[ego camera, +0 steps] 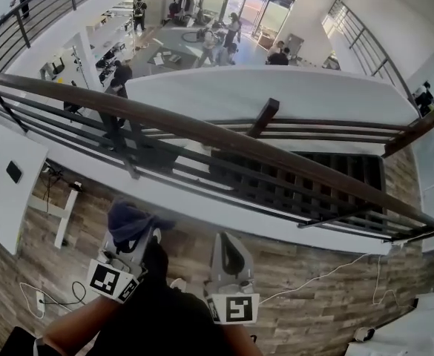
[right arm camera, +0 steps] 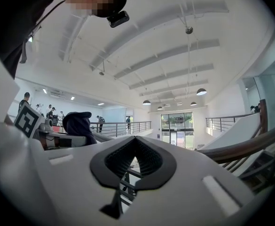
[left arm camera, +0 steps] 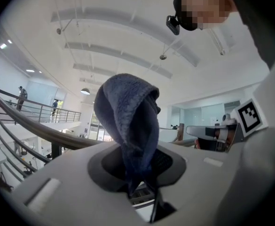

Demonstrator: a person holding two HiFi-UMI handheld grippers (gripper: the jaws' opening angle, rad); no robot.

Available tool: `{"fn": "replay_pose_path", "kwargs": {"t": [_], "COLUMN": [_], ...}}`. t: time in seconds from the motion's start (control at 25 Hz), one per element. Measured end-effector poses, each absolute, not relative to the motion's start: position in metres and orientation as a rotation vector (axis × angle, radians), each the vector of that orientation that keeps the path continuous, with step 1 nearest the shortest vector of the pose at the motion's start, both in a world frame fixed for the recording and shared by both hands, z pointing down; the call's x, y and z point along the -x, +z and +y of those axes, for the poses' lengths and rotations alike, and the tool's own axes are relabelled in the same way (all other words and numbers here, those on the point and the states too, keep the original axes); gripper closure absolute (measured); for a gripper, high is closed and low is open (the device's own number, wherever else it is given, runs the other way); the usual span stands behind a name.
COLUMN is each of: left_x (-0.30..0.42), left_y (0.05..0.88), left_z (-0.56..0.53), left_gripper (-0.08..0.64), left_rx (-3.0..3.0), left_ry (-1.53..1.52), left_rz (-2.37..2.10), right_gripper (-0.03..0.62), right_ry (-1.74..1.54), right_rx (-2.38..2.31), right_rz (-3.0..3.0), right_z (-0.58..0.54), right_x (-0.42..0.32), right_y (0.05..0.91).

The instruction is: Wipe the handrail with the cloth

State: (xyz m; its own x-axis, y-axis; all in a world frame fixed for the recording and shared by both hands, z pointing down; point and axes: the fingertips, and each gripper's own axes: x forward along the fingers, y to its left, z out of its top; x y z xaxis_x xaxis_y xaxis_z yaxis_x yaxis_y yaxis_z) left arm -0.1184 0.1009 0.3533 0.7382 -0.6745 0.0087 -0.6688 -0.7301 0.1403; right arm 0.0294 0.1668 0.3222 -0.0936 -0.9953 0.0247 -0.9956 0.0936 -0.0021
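A dark blue cloth stands bunched in a hooded fold above the left gripper, whose jaws are closed on its lower end, the fabric pinched between the dark pads. In the head view the cloth caps the left fingertips and is clear of the handrail, a dark brown rounded rail that runs slantwise ahead of both sets of fingers, from upper left to lower right, above thinner metal bars. The rail is out in front of the left fingers and apart from them, with a strip of wood-plank floor between. Beside it, to the right of the left fingers, the right gripper has its jaws pressed together with nothing between them; past its tips to the right the handrail curves away, and off to its left the cloth shows on the other gripper. Each gripper carries a cube with square markers at the end near the person. A white cable trails across the floor to the right of the right fingers. Beyond the rail a dark staircase descends, and people stand on the lower level far ahead of the fingers.
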Motion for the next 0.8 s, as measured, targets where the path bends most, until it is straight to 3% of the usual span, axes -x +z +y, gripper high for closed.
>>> {"fn": "replay_pose_path", "kwargs": {"t": [0.36, 0.8], "left_x": [0.116, 0.173], "left_y": [0.354, 0.337], "left_z": [0.026, -0.102], "left_gripper": [0.476, 0.476], "left_rx": [-2.811, -2.834], "left_ry": [-0.043, -0.132], "left_rz": [-1.018, -1.205], "right_gripper": [0.589, 0.589], "right_ry": [0.14, 0.123], "right_rx": [-2.163, -2.126], "right_rz": [-2.206, -2.201], "right_z": [0.099, 0.027], "right_x": [-0.042, -0.009], "right_y": [0.344, 0.347]}}
